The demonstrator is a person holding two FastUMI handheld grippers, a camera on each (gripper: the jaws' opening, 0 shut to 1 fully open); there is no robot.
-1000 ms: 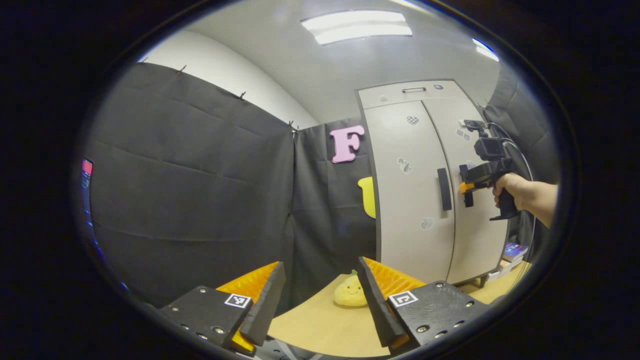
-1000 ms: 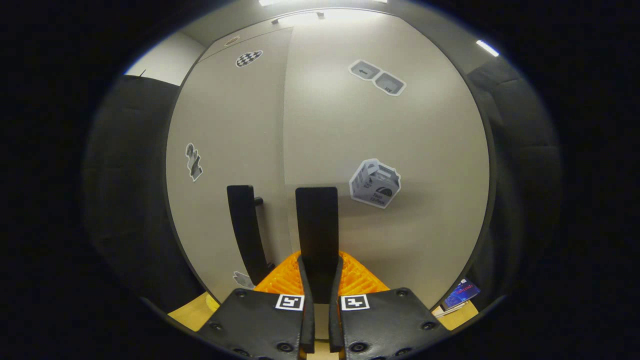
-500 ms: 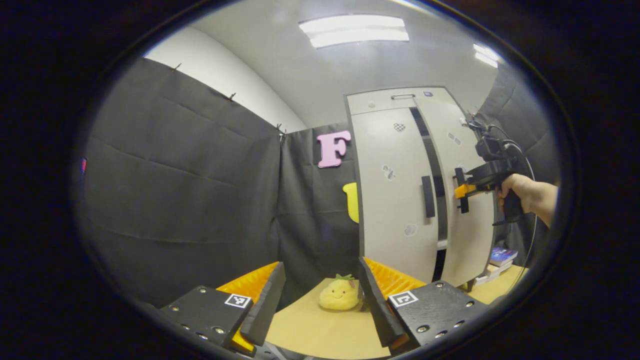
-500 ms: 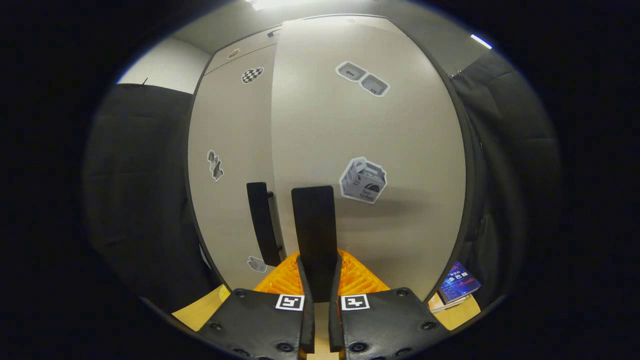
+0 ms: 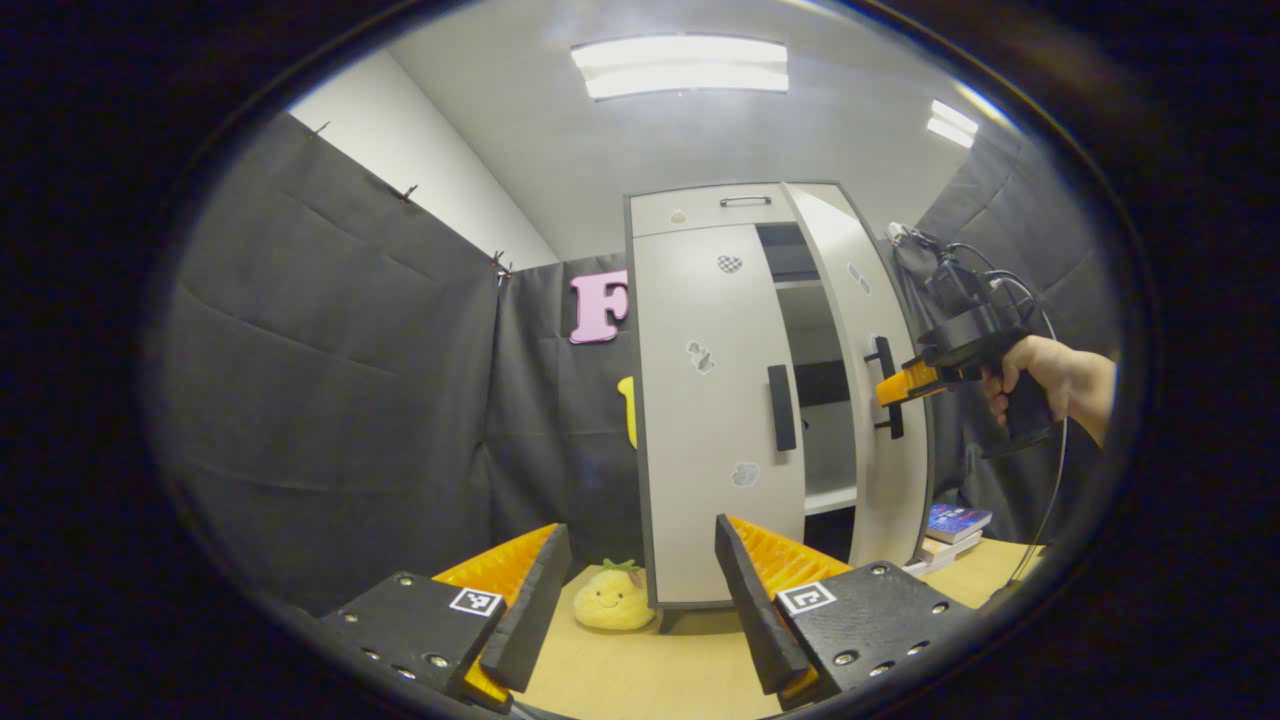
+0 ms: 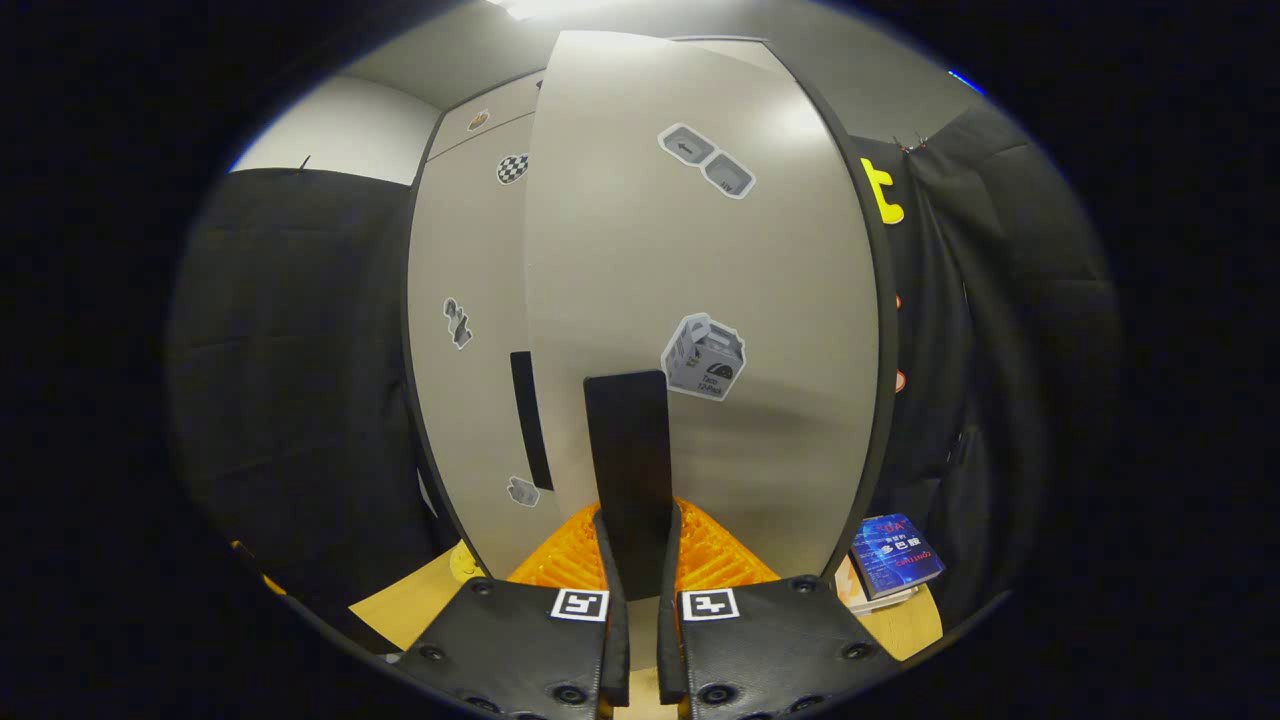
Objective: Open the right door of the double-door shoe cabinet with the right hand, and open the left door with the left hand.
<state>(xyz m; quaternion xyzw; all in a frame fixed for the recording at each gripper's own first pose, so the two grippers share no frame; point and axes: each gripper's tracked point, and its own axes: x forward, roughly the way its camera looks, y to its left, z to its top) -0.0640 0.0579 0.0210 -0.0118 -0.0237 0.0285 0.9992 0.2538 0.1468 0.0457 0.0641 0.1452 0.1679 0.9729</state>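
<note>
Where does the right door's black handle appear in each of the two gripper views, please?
Left gripper view: the right door handle sits right of centre, on the door swung open, at the far gripper's orange fingers.
Right gripper view: it stands at bottom centre, clamped between this gripper's fingers.
Shared landmark: the left door handle.

**Cabinet and what lies round it**

In the left gripper view the cabinet (image 5: 700, 400) stands on the surface (image 5: 640, 670). A plush toy (image 5: 612, 600) sits at its left foot, books (image 5: 950, 528) at its right (beyond the swung-out right door (image 5: 880, 400)).
</note>
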